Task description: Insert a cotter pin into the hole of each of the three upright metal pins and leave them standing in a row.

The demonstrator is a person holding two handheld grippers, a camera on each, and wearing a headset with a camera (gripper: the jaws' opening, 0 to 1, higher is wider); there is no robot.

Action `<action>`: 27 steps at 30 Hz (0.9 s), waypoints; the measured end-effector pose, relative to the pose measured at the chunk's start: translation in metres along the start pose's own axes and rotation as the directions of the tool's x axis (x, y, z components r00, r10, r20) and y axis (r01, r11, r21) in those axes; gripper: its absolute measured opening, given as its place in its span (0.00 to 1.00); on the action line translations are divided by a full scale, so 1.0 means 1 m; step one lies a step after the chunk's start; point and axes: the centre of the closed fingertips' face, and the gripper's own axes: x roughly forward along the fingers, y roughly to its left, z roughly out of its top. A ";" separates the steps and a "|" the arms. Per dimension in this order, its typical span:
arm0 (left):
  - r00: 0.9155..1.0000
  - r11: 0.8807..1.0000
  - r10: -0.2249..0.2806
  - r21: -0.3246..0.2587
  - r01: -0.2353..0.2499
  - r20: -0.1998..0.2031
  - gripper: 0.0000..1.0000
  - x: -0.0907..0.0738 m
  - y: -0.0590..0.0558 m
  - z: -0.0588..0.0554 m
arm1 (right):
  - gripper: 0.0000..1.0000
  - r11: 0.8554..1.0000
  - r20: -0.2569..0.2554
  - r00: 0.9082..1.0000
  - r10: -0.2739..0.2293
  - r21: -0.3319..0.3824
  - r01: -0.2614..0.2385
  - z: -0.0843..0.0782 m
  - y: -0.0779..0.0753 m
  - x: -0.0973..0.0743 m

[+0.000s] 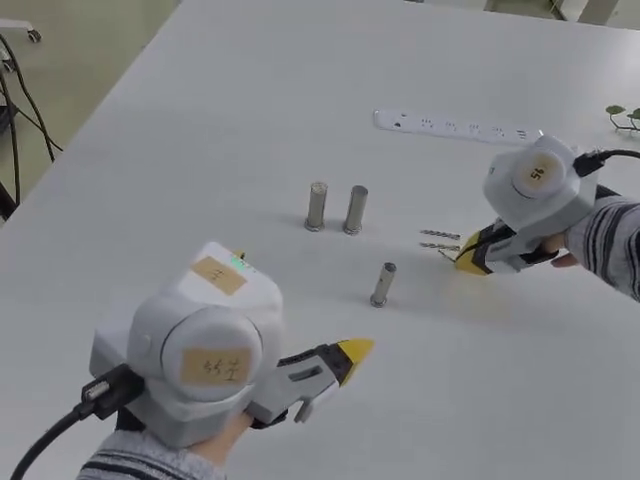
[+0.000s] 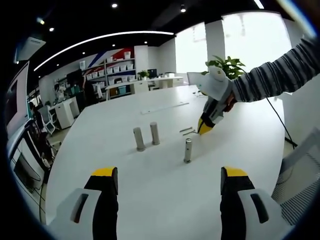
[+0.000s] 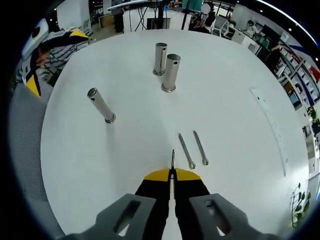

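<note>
Grasps one cotter pin (image 3: 173, 156) in right hand-held gripper (image 3: 171, 174), left hand-held gripper (image 2: 169, 173) released; leaves three metal pins (image 1: 355, 210) unfilled, two cotter pins (image 1: 440, 239) on bench (image 1: 250, 100).

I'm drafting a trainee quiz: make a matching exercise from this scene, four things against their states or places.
Things:
1 left gripper
2 right gripper
3 two loose silver cotter pins
4 long white power strip

States or places:
a shut on a thin silver cotter pin
b beyond the upright metal pins
c open, holding nothing
d lying flat near the right gripper

Pairs: 1-c, 2-a, 3-d, 4-b
</note>
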 end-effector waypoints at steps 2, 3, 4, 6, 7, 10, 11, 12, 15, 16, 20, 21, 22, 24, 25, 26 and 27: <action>1.000 1.000 -0.003 0.001 0.003 0.001 0.82 0.000 0.000 0.000 | 0.00 1.000 0.014 1.000 -0.017 -0.014 0.018 0.002 0.000 -0.003; 1.000 1.000 -0.010 0.000 0.010 0.002 0.81 0.000 -0.002 0.000 | 0.00 0.999 0.027 0.999 -0.024 -0.026 0.025 0.004 0.001 -0.004; 1.000 1.000 -0.015 0.003 0.015 0.006 0.80 0.001 -0.003 0.001 | 0.00 0.999 0.038 0.999 -0.028 -0.038 0.030 0.006 0.002 -0.006; 1.000 1.000 -0.017 0.013 0.017 0.007 0.78 0.001 -0.003 0.001 | 0.00 0.996 0.075 0.996 -0.042 -0.070 0.048 0.013 0.004 -0.011; 1.000 1.000 -0.019 0.017 0.019 0.006 0.77 0.001 -0.003 0.000 | 0.00 0.996 0.081 0.996 -0.045 -0.068 0.051 0.014 0.006 -0.013; 0.999 0.999 -0.035 0.004 0.034 0.003 0.73 0.001 -0.004 0.000 | 0.00 0.989 0.119 0.990 -0.074 -0.120 0.089 0.025 0.010 -0.022; 0.999 0.999 -0.041 -0.002 0.041 0.000 0.70 0.001 -0.004 0.000 | 0.00 0.988 0.125 0.989 -0.077 -0.126 0.093 0.027 0.012 -0.024; 0.999 0.998 -0.054 -0.015 0.054 0.004 0.69 0.001 -0.005 0.002 | 0.00 0.982 0.137 0.987 -0.087 -0.157 0.109 0.031 0.014 -0.027; 0.994 0.991 -0.105 -0.079 0.107 0.034 0.66 0.002 -0.011 0.009 | 0.00 0.969 0.163 0.980 -0.116 -0.199 0.148 0.039 0.019 -0.035; 0.993 0.989 -0.116 -0.085 0.118 0.037 0.65 0.003 -0.011 0.011 | 0.00 0.967 0.172 0.978 -0.117 -0.202 0.152 0.042 0.021 -0.037; 0.988 0.985 -0.145 -0.081 0.150 0.056 0.61 0.006 -0.012 0.021 | 0.00 0.952 0.208 0.970 -0.127 -0.248 0.178 0.051 0.032 -0.047; 0.985 0.982 -0.160 -0.090 0.165 0.063 0.60 0.007 -0.013 0.024 | 0.00 0.950 0.213 0.969 -0.128 -0.253 0.181 0.052 0.034 -0.049; 0.976 0.969 -0.207 -0.121 0.215 0.074 0.59 0.008 -0.019 0.027 | 0.00 0.946 0.226 0.966 -0.127 -0.265 0.186 0.055 0.038 -0.052; 0.968 0.956 -0.229 -0.162 0.243 0.098 0.56 0.009 -0.020 0.034 | 0.00 0.936 0.244 0.961 -0.127 -0.292 0.198 0.059 0.043 -0.055; 0.964 0.952 -0.245 -0.163 0.260 0.104 0.53 0.009 -0.021 0.036 | 0.00 0.931 0.247 0.960 -0.129 -0.305 0.203 0.060 0.045 -0.056; 0.962 0.950 -0.250 -0.163 0.265 0.106 0.50 0.010 -0.020 0.039 | 0.00 0.922 0.256 0.958 -0.130 -0.325 0.212 0.062 0.049 -0.059; 0.959 0.947 -0.261 -0.161 0.277 0.111 0.48 0.010 -0.021 0.041 | 0.00 0.916 0.261 0.957 -0.130 -0.338 0.216 0.063 0.051 -0.060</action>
